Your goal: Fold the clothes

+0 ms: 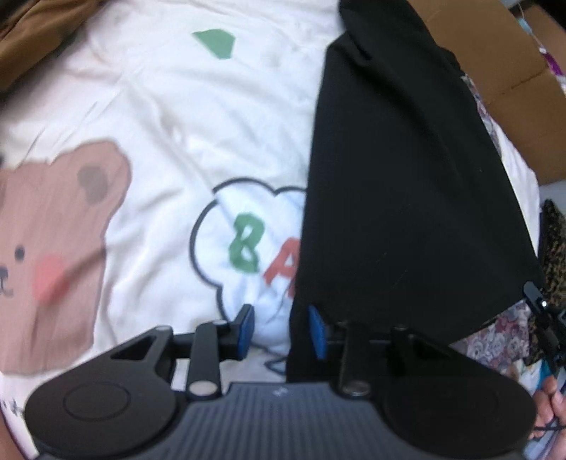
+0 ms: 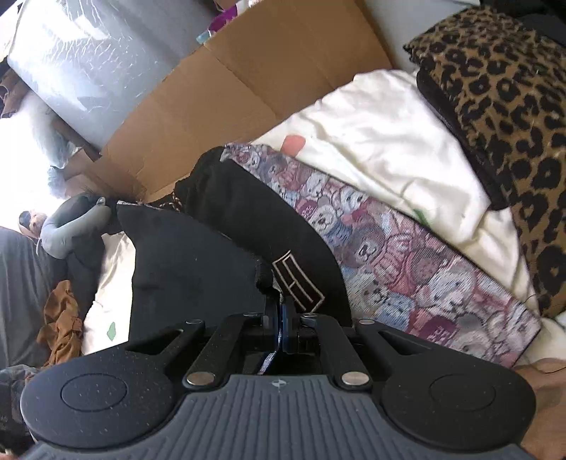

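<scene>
A black garment [image 1: 406, 198] hangs stretched over a white bedsheet [image 1: 198, 116] printed with a bear and a cloud. My left gripper [image 1: 283, 331] is open, its blue pads apart, with the garment's lower left edge lying against the right pad [image 1: 316, 331]. My right gripper [image 2: 281, 325] is shut on the black garment [image 2: 219, 254], pinching a corner next to a white square logo [image 2: 297, 279]. The right gripper also shows at the right edge of the left wrist view [image 1: 539, 304], holding the garment's lower right corner.
A cardboard box [image 2: 226, 92] stands beyond the bed. A bear-patterned cushion [image 2: 406, 254] and a leopard-print fabric [image 2: 506, 116] lie to the right. Brown cloth [image 1: 39, 32] lies at the far left corner, and a grey soft toy [image 2: 74, 223] lies left.
</scene>
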Demonstrator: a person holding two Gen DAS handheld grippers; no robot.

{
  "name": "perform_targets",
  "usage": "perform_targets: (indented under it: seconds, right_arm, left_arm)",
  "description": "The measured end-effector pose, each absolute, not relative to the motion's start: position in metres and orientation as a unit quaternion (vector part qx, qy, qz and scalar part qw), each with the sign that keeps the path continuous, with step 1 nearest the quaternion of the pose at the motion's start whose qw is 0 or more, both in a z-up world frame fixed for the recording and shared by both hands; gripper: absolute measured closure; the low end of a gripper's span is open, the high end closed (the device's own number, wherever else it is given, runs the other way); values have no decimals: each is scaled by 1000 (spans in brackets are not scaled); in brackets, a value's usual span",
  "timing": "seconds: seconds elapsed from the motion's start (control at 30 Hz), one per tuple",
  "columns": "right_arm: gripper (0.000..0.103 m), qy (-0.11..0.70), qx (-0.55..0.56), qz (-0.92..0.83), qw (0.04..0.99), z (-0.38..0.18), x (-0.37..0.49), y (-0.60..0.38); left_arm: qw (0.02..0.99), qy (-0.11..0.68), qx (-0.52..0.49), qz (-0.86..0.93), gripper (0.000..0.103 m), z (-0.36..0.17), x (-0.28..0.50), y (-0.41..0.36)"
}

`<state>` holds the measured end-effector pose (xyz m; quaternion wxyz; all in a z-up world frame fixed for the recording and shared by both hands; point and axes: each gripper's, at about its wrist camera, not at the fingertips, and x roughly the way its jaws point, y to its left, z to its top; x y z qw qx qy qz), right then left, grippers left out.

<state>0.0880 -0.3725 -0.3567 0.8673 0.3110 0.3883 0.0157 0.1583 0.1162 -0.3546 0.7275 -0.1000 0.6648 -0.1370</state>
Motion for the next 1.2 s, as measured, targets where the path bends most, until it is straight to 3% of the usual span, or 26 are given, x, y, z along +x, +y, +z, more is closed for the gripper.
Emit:
perform_targets:
  seconds: [0.23, 0.8, 0.9, 1.03, 1.2]
  right_arm:
    - [103, 394, 304, -9, 867, -351, 72, -389]
    - [103, 420, 363, -53, 830, -387, 48, -426]
    - [99, 419, 373, -58, 826, -392, 47, -431]
    - [82, 414, 380, -63, 825, -394, 48, -436]
    - [82, 411, 377, -58, 828, -397, 57, -438]
  left_arm:
    - [715, 665, -146, -162, 59, -355, 126, 127]
    - [693, 656, -215, -209, 56, -374, 105, 109]
    - [689, 657, -227, -207, 59, -377, 107, 111]
    - [686, 657, -236, -207, 61, -379, 112, 105]
    - [684, 655, -243, -208, 61, -378, 104, 125]
